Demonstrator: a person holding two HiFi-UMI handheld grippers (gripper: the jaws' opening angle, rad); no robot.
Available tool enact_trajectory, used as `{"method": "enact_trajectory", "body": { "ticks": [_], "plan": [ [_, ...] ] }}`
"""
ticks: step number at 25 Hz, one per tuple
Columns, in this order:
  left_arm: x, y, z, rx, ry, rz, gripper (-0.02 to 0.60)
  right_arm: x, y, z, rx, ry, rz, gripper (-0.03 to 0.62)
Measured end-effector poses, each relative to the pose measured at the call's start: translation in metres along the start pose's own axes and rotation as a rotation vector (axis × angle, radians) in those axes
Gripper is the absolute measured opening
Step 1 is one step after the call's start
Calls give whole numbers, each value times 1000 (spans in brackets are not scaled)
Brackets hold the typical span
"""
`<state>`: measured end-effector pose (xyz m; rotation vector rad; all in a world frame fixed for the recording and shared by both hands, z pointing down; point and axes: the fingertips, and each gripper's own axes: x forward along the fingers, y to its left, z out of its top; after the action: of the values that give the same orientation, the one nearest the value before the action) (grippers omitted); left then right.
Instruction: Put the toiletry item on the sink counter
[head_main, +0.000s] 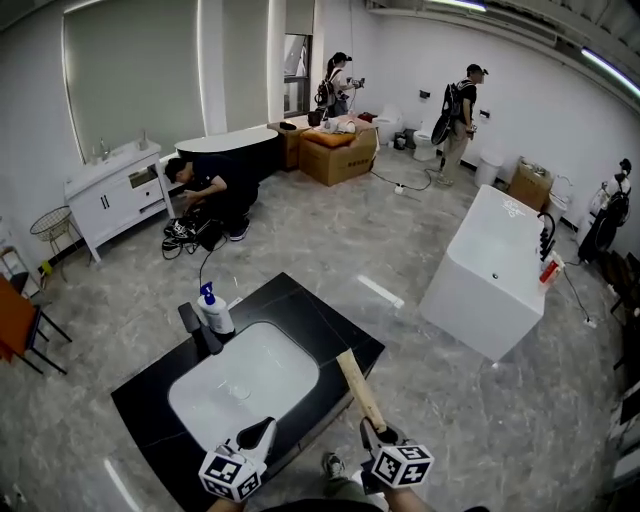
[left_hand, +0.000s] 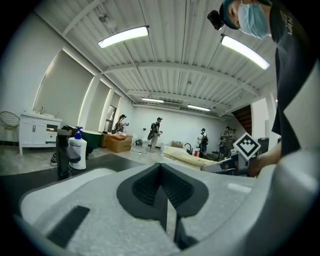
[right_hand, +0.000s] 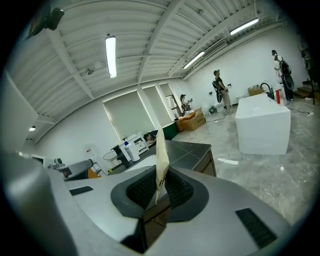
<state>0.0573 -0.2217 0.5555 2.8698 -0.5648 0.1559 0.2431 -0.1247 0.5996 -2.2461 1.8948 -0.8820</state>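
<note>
Right gripper (head_main: 368, 426): clenched on the toiletry item (head_main: 360, 388), a long, slim carton of tan card with flat faces and square edges. The pads grip one end. The rest juts forward and up, and in the head view its far end lies over the right edge of the sink counter (head_main: 318, 318). The carton is held in the air, not resting on the counter. In the right gripper view it stands edge-on between the ribbed dark pads, a thin cream strip (right_hand: 161, 161).

Left gripper (head_main: 262, 432): jaws closed together with nothing between them. The left gripper view shows the ribbed black pads meeting along a centre seam (left_hand: 163, 176). The shell is matt pale grey with a fine grainy surface. Each gripper carries a white cube printed with black square markers (head_main: 232, 475).

Sink counter: a black slab with a smooth, slightly glossy top, standing alone on the floor. Set into it is a white basin (head_main: 245, 385), a rounded rectangle with a smooth glazed look.

At the basin's far left rim stands a matt black faucet (head_main: 200, 330), blocky in shape. Just beside it is a white pump bottle (head_main: 215, 312) with a blue pump head and a rounded body.

Floor (head_main: 400, 230): grey with marbled veining and a polished look. To the right, well apart from the counter, stands a white freestanding tub (head_main: 490, 270) with plain boxy sides.
</note>
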Motion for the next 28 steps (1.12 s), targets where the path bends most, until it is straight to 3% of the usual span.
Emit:
{"method": "enact_trajectory", "body": {
  "ticks": [13, 28],
  "plan": [
    [88, 30, 12, -23, -20, 181, 6, 126, -63, 47, -119, 140, 127, 43],
    [94, 61, 8, -40, -33, 360, 6, 245, -71, 65, -234, 277, 147, 44]
  ]
}}
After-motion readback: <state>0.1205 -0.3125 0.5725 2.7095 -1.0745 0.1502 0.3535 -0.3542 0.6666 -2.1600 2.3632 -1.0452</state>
